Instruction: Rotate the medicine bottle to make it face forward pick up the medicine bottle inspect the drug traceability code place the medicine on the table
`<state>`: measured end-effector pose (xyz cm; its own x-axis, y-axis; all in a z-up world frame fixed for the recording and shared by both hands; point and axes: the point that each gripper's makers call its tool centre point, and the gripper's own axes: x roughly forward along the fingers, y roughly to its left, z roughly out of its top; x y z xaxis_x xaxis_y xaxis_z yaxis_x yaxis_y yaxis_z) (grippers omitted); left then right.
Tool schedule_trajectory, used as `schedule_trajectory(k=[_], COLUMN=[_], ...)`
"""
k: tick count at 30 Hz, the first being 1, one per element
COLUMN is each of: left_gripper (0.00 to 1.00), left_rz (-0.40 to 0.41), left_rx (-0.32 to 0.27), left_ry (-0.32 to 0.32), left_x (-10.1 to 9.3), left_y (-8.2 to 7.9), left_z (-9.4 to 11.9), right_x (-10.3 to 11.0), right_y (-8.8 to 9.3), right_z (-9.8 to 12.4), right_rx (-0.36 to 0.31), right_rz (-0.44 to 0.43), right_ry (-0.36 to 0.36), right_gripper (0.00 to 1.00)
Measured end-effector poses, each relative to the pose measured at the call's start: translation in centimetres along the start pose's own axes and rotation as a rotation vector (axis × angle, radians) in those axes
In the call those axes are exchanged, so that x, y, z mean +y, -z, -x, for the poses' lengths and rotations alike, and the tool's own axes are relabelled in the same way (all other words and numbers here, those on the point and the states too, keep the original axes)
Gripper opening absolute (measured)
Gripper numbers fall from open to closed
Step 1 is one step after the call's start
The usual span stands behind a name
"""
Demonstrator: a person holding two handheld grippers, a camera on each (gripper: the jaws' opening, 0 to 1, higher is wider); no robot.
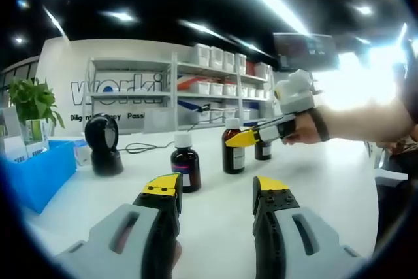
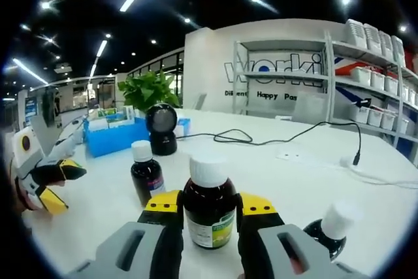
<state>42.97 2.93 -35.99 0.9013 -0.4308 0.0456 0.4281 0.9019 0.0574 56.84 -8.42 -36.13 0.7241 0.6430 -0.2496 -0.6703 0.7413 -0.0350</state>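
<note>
My right tongs straddle the middle bottle, yellow tips on either side of its brown body, level with the label. I can't tell whether they pinch it yet or just bracket it. My left tongs hang wide with nothing between them, aimed at the nearer bottle.

Three brown bottles with white caps stand upright on the table: the one in my jaws, one just to its left, and one low right.

My read is dark glass with liquid inside. That means stiff, a bit weighty, smooth, and breakable if it tips. The round body will spin easily in a loose grip, which is good for turning the label and risky for lifting. I'd take it mid-body across the label, below the shoulder, not by the cap.

The tabletop is white, glossy and likely slick. A black scanner stands behind, with a blue bin, a plant, a trailing cable and shelves of white boxes.
</note>
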Motion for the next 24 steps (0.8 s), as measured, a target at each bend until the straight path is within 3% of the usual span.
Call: schedule_trajectory(k=[8,24], left_gripper=[0.34,0.34], left_rz=[-0.001,-0.003], left_rx=[-0.001,-0.003], left_ry=[0.001,0.004], left_x=[-0.09,-0.15], left_y=[-0.04,-0.06], left_z=[0.01,0.0], right_x=[-0.42,-0.35], right_y=[-0.02,-0.07], right_z=[-0.14,-0.14], right_rx=[0.004,0.01], right_rz=[-0.02,-0.045], right_ry=[0.058,0.246], right_gripper=[0.27,0.27])
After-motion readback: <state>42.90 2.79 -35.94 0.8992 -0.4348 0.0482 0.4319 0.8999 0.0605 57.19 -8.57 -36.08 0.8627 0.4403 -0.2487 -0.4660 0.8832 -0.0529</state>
